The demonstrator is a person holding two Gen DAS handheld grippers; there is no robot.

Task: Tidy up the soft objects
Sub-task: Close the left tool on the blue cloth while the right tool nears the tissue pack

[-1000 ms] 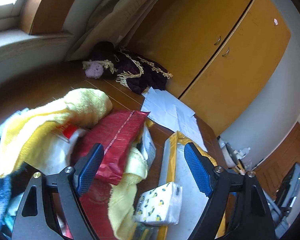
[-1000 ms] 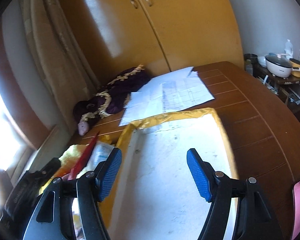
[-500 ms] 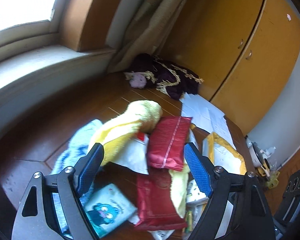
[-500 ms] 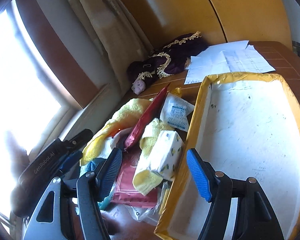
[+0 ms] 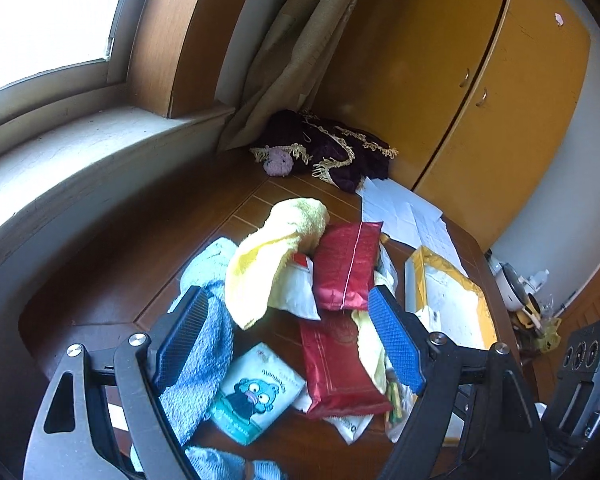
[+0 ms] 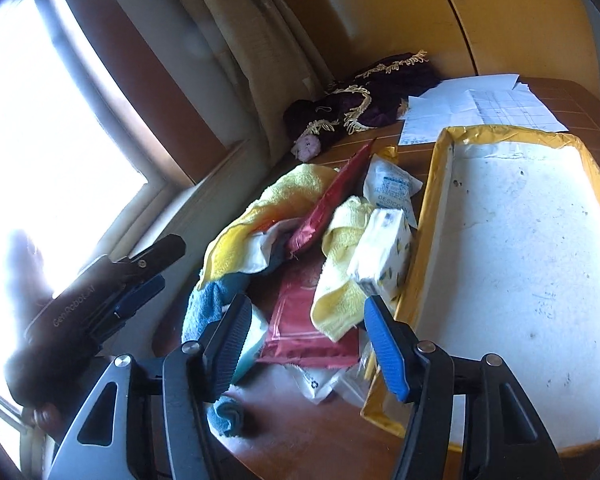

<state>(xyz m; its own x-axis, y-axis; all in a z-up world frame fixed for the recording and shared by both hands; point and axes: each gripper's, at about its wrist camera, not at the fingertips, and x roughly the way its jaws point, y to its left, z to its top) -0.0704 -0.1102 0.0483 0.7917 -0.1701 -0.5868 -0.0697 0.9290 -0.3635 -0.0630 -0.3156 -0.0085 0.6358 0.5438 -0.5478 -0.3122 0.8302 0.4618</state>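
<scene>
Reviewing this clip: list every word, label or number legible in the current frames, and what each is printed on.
"GenRobot.AI", slightly blurred: side of the left gripper body, seen from the right wrist.
"DESICCA…", cut off by the yellow towel: white desiccant sachet.
Cursive word on the cartoon tissue pack: too small to read.
Red pouches, gridded papers, lemon-print tissue pack: nothing legible.

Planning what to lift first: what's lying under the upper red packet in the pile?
The upper red packet rests on a white bag, a yellow towel and a second red packet. Anything deeper is hidden.
</scene>
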